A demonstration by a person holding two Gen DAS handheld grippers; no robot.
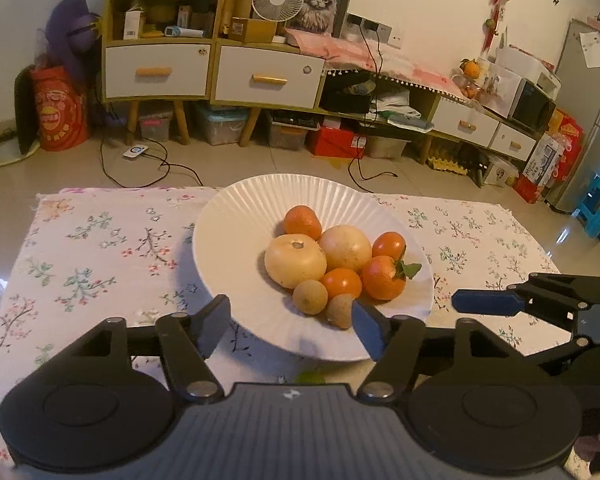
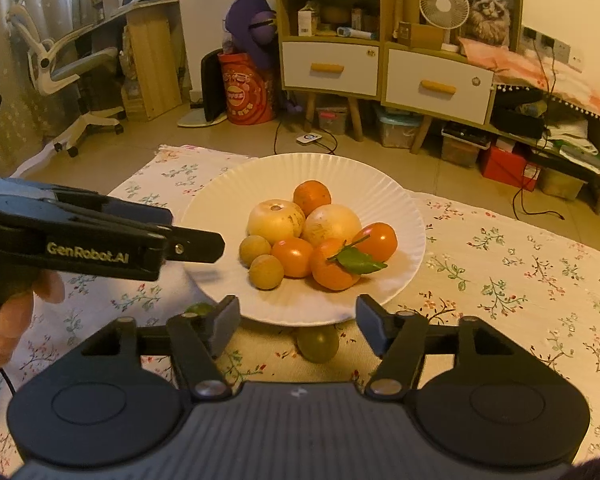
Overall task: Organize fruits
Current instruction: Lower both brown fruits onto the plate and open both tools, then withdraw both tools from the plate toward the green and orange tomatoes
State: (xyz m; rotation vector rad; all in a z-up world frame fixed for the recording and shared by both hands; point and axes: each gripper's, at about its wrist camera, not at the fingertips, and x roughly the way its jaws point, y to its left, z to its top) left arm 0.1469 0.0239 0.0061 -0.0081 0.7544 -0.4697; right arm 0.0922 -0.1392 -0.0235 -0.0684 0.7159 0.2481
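nearby, both open grippers point(image 1: 288, 330) point(image 2: 298, 330) flank plate's point(image 2: 228, 196) rim.

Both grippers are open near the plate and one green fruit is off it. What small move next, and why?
Probably lower the right gripper onto the green fruit and close. It is the one fruit seen lying on the cloth, just outside the plate rim, right between the right gripper's open fingers. The left gripper is empty, over the plate's near edge.

Heaped fruits point(image 2: 312, 236) on white plate point(image 2: 396, 196); green one point(image 2: 318, 344) beside
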